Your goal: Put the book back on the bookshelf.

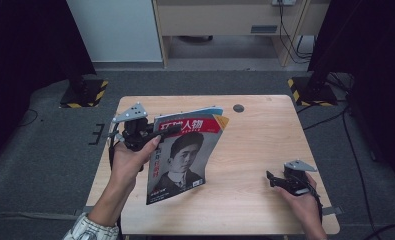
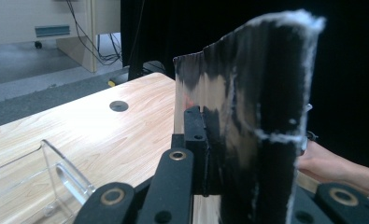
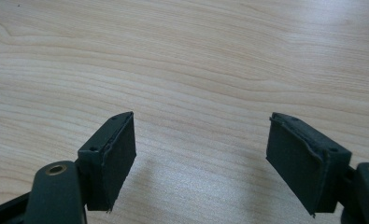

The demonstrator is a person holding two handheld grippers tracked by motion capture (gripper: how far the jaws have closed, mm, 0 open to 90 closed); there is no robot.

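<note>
The left tool (image 1: 161,136) is clamped on the glossy portrait-cover magazine (image 1: 185,160), lifted at frame centre; setting it down remains. The right tool (image 1: 277,181) rests wide open, empty, on the pale wooden surface (image 1: 255,145).

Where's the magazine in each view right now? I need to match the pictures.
High view: magazine stands left of centre on the table, clamped by the left gripper.
Left gripper view: its edge fills centre-right, between the jaws.
Right gripper view: not in it.
Shared landmark: dark round hole in the tabletop.
</note>
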